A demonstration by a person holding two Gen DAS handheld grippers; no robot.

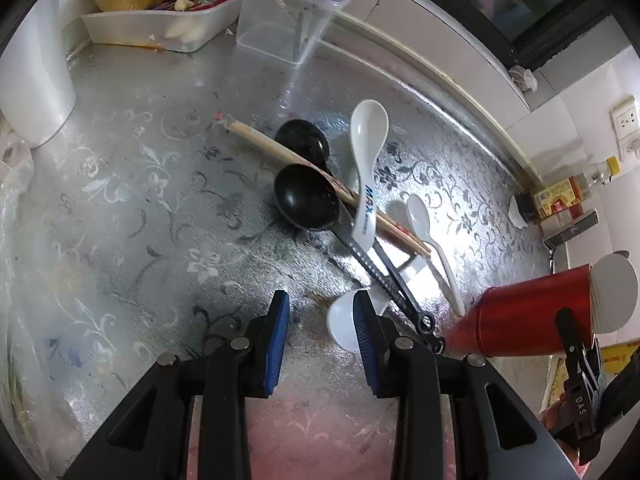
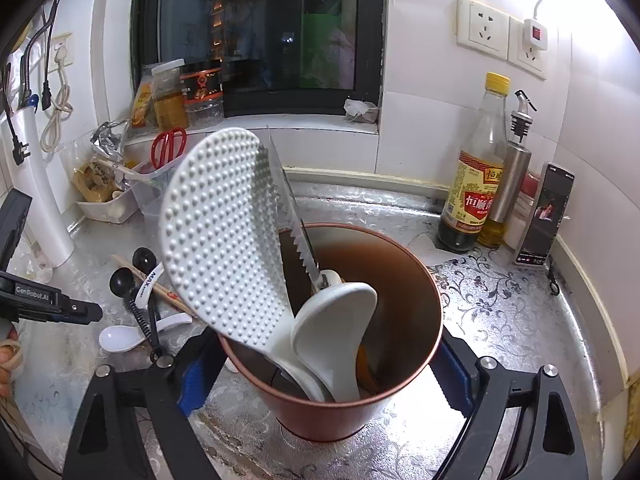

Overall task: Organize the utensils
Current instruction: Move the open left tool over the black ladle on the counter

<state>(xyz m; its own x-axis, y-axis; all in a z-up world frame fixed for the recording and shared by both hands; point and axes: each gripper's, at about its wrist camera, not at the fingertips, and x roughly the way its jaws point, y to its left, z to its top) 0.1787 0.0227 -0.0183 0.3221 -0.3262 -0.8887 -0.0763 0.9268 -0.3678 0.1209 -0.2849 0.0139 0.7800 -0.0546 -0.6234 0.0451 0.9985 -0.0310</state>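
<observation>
Utensils lie partly sorted: the red metal cup, clamped in the right gripper, holds a dimpled white rice paddle. The left gripper, spread apart, should next close on the near white ceramic spoon; beyond it, wooden chopsticks.

Your left camera looks steeply down, close over the surface, toward the far wall. Your right camera sits lower and more level, very near the red cup, facing the window. Both views share the black spoons, chopsticks and that cup.
</observation>
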